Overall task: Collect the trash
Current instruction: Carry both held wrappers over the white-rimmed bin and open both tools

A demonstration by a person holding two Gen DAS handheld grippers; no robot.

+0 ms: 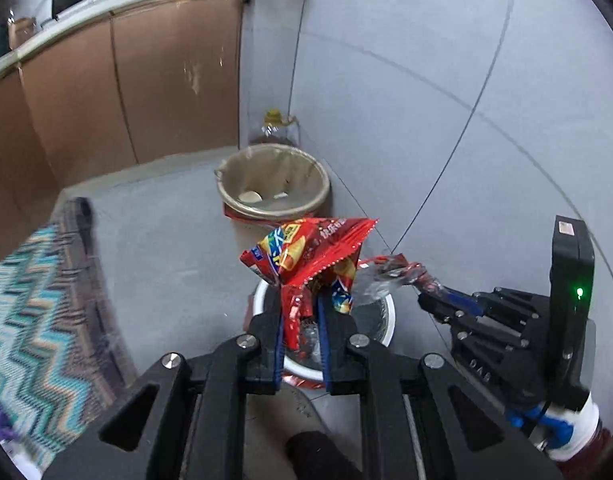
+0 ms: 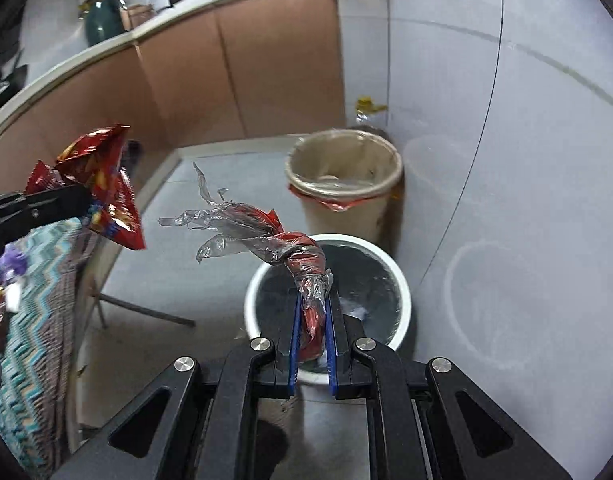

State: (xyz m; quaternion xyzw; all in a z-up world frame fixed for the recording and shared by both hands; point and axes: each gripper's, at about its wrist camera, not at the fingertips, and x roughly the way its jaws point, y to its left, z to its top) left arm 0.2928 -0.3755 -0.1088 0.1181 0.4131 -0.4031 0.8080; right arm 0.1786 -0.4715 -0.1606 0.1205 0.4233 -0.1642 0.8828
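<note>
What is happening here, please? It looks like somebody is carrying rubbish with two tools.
A person is collecting trash with a handheld gripper in each hand. The left gripper is shut on a red snack bag. The right gripper is shut on a twisted clear plastic wrapper with red inside. Both hang above a white bin on the floor. A beige bin with a liner stands behind it by the wall. Nothing is dropped yet.
</note>
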